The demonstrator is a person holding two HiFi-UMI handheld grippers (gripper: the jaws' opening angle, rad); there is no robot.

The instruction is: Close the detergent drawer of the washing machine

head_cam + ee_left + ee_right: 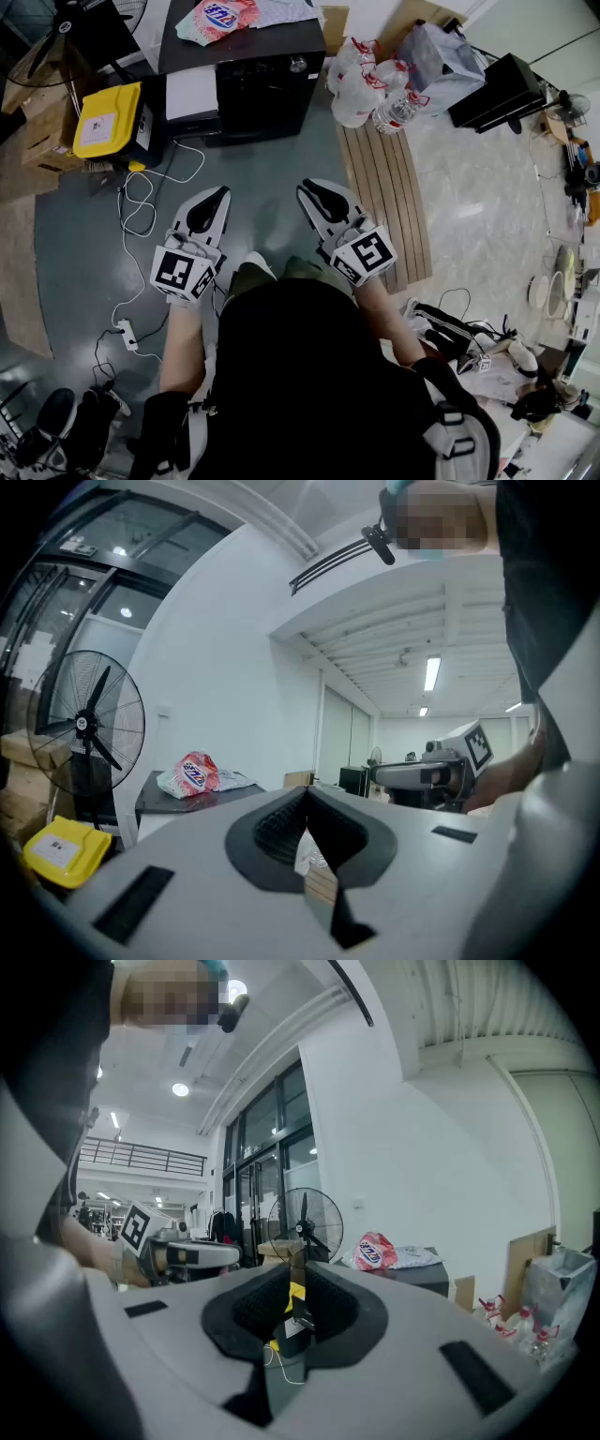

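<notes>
Detergent drawer not distinguishable on the black washing machine [267,94] at far centre, viewed steeply from above and well apart from both tools; forearms partly cut off behind the dark torso at the near edge. Pink detergent bag [217,19] on the machine's top, yellow box [108,120] to its left, bagged bottles [370,84] to its right, slatted wooden board [384,187] right of the tools, white cable [141,202] trailing across the floor between. Left gripper [220,193] held level with jaws pressed together on nothing; right gripper [309,187] level beside it, jaws slightly spread and empty, both aimed toward the machine.

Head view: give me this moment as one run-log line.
left tongs shut, empty | right tongs slightly open, empty | both level, short of washing machine | no contact yet
</notes>
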